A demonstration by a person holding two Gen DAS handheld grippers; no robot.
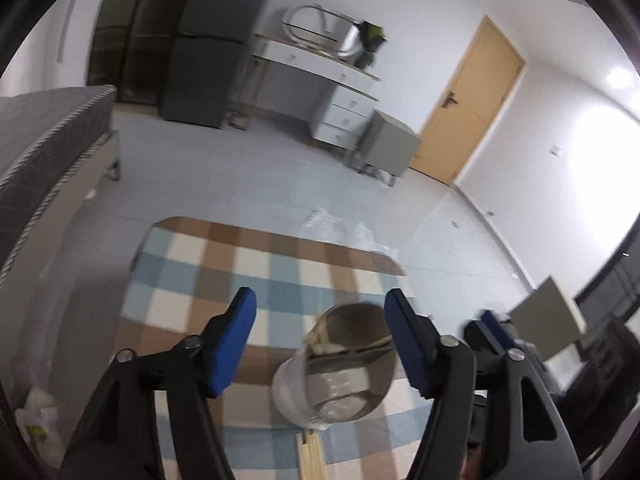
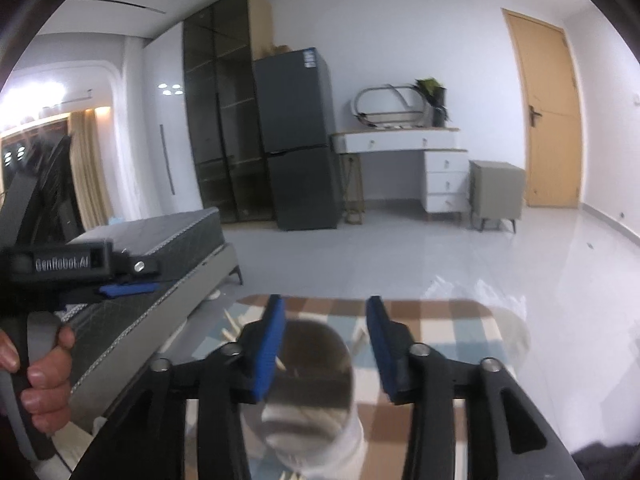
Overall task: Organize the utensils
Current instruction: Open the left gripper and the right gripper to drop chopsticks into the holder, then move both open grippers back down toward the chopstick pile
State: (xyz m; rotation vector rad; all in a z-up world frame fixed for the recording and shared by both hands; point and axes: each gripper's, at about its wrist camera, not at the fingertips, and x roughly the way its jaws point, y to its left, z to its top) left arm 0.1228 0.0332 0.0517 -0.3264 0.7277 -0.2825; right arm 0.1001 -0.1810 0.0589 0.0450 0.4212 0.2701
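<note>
1. Left gripper [image 1: 320, 344] – jaws apart, clear glass cup [image 1: 340, 372] between them, pads not pressing it.
2. Right gripper [image 2: 326, 344] – jaws parted, the cup just beside its left pad; contact unclear.
3. Wooden chopsticks [image 1: 352, 346] lean inside the cup.
4. Checked tablecloth [image 1: 224, 268] beneath; grey fridge [image 2: 296, 136] far behind.

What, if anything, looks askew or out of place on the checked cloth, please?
The clear glass appears tilted rather than upright, and pale wooden sticks lie loose on the checked cloth instead of gathered together.
</note>
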